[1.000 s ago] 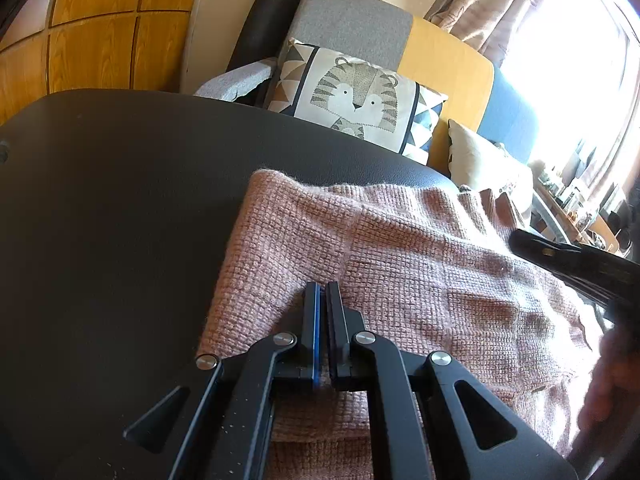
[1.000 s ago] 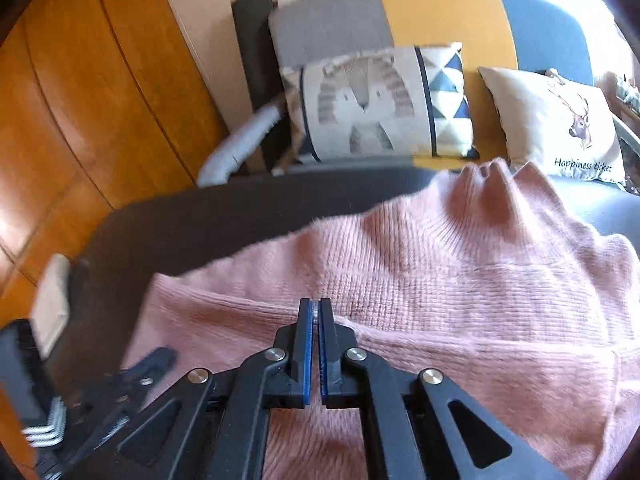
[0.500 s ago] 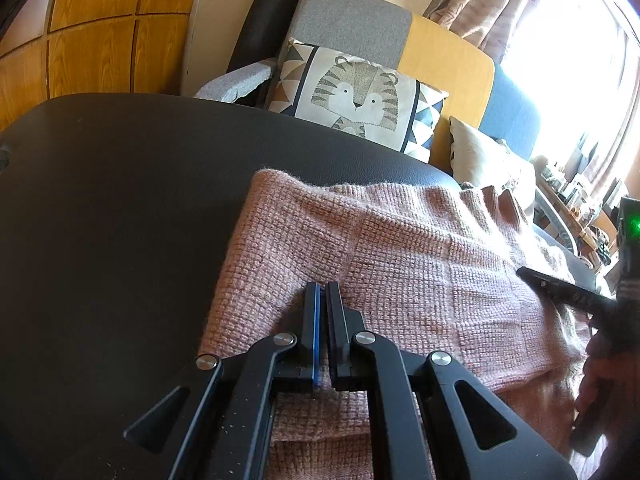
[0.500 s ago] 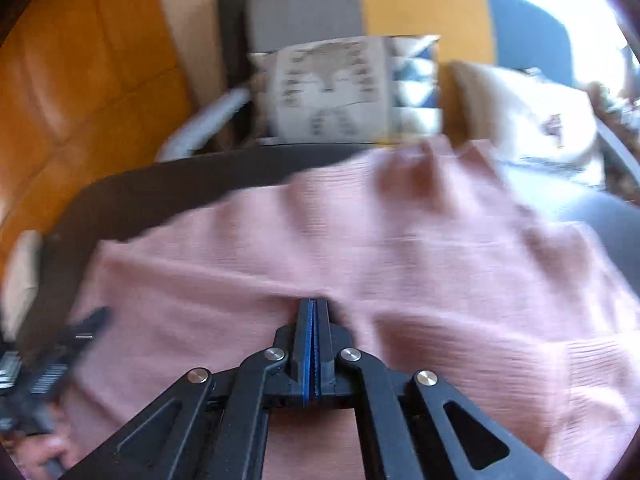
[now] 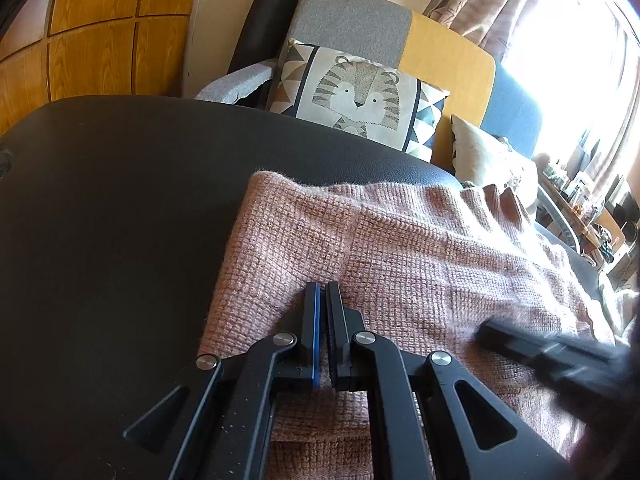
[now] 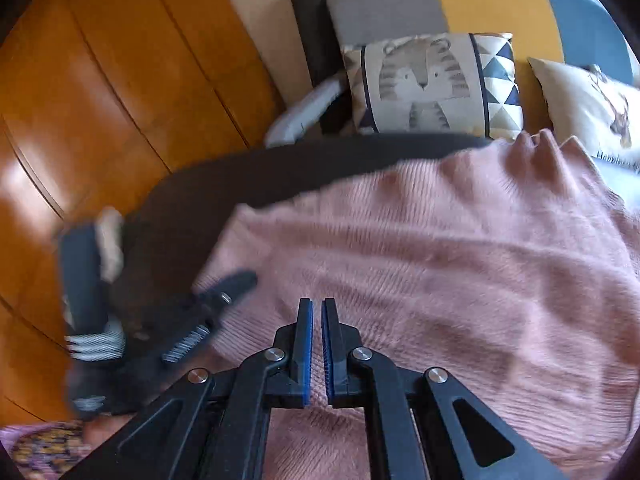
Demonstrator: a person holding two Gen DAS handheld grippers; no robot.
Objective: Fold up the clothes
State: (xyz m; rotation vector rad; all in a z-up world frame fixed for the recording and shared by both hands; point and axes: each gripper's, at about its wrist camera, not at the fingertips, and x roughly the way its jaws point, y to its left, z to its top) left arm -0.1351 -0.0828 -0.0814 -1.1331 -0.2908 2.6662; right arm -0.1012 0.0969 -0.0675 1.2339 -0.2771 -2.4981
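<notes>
Sweater (image 5: 420, 252): pink knit, spread over the right part of the dark tabletop (image 5: 112, 208); its ribbed collar (image 6: 536, 144) lies at the far edge, toward the sofa
Left gripper (image 5: 322, 292): jaws closed to a thin slit, nothing seen between them; tips rest over the sweater near its left edge
Right gripper (image 6: 316, 304): jaws opening, a narrow gap between the blue pads (image 6: 307, 344); no knit caught in the gap, pink fabric showing beneath
Sofa (image 5: 448, 52): grey, yellow and blue panels behind the tabletop; tiger cushion (image 5: 360, 98) leans on it, a cream cushion (image 6: 592, 108) beside that
Wall (image 5: 100, 36): wooden panels at left
</notes>
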